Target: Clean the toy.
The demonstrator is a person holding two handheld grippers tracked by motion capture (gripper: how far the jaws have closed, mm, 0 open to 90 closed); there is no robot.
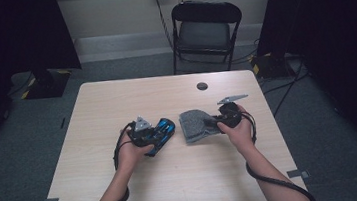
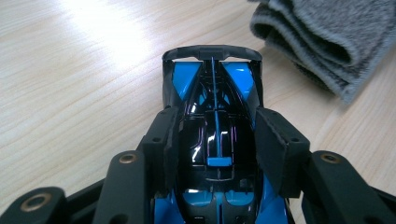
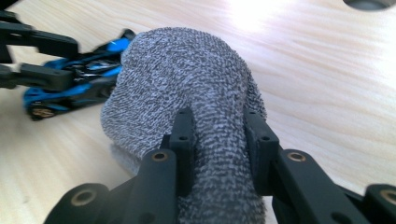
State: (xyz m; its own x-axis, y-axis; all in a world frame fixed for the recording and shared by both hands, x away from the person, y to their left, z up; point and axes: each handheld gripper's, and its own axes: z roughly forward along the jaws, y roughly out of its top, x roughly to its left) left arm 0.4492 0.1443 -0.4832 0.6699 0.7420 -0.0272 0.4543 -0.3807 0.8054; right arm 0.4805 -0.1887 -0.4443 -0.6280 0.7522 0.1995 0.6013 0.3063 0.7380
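Wiping not yet begun: left gripper [image 2: 212,140] clamps glossy blue-and-black toy car [image 2: 212,107], right gripper [image 3: 219,140] clamps folded grey terry cloth [image 3: 187,74], cloth apart from car.

Overhead forward-down view; two close tool-mounted views sharing toy car [image 2: 215,140].

Both forearms in from the near edge, left gripper [image 1: 155,132] jaws clamped on the toy car [image 2: 215,135], right gripper [image 1: 214,122] pinched shut on the grey cloth [image 3: 187,88], wrist angled inward.
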